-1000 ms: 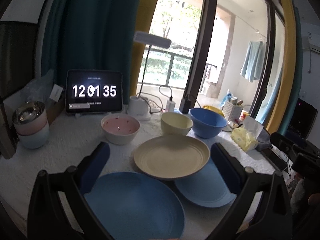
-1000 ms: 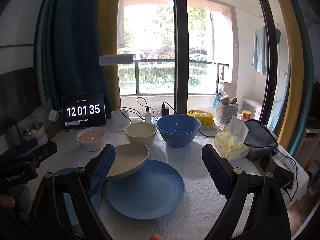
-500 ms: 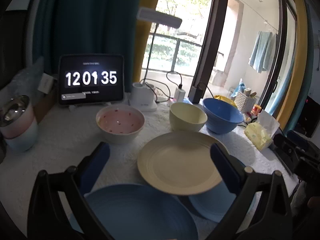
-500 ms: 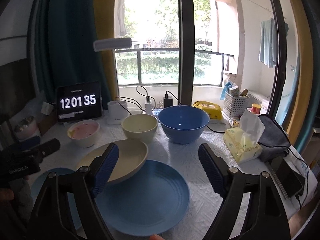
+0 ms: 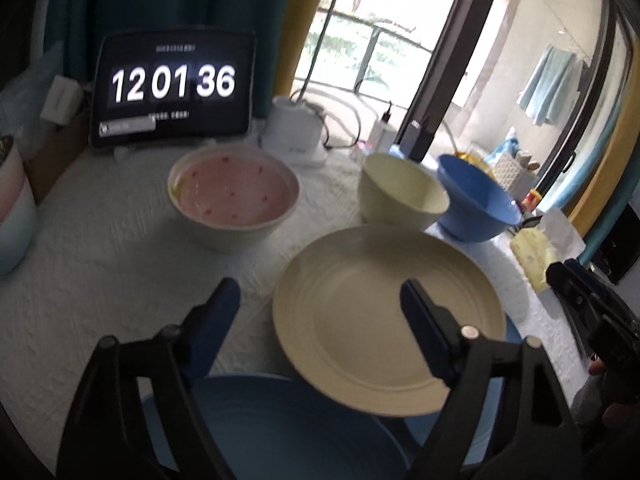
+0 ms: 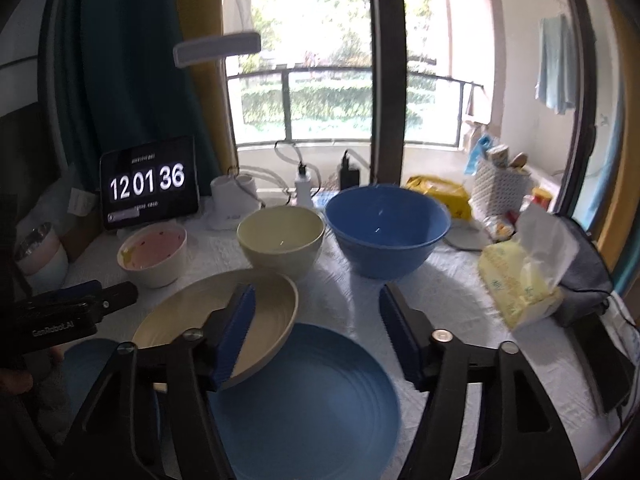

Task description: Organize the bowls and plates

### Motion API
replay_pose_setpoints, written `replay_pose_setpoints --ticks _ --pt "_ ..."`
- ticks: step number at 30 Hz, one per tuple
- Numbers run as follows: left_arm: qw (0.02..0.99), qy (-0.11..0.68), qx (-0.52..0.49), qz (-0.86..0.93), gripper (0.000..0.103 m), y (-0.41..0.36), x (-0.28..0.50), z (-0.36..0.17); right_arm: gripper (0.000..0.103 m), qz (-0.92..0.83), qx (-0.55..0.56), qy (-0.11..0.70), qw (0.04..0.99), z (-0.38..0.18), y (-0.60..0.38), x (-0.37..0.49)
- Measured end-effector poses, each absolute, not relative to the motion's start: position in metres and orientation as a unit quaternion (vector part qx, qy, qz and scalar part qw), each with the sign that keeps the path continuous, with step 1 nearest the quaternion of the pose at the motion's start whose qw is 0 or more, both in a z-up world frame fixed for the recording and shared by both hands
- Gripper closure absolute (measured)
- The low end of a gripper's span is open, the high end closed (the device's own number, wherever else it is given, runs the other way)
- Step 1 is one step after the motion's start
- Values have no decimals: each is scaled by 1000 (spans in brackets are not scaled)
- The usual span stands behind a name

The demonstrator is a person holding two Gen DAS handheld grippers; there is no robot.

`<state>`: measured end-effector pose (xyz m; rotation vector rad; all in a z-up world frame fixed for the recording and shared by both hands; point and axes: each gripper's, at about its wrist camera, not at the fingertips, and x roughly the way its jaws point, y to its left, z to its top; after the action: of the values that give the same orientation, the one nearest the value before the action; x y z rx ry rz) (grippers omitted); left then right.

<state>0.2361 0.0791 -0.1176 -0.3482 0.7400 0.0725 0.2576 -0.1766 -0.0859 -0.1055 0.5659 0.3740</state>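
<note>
Between the two round blue plastic plates (image 6: 304, 400), the ribbed cream plate (image 5: 384, 316) lies propped on their rims. It looks light, stiff and slick, best pinched at the raised rim. The left gripper (image 5: 320, 312) and right gripper (image 6: 316, 328), jaws just closing, are part-open and hold nothing

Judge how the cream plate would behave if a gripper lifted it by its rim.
The cream plate looks rigid, so it likely won't flex. It rests tilted across two blue plates, so a nudge may rock or slide it. Its smooth, shallow rim could slip between narrow pads.
</note>
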Motion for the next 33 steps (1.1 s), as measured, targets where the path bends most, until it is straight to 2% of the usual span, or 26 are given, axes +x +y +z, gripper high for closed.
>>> replay_pose_setpoints --ticks 4,16,21,22,28,33 --pt "899 394 -190 35 34 85 245 -132 49 197 -40 299 933 -96 -171 270" --pt "860 461 -210 68 55 88 268 -160 75 226 -27 355 907 -124 -158 303" --pt "845 481 -218 80 67 89 276 -167 80 241 -21 378 894 -134 -155 321" --pt "843 484 -219 80 72 89 276 -169 82 242 -18 384 891 -136 -156 324" --pt "849 479 -207 80 79 86 271 -169 85 248 -18 383 889 -146 -151 325" --pt "851 482 -202 56 80 82 267 -166 87 237 -14 385 892 -144 -152 326"
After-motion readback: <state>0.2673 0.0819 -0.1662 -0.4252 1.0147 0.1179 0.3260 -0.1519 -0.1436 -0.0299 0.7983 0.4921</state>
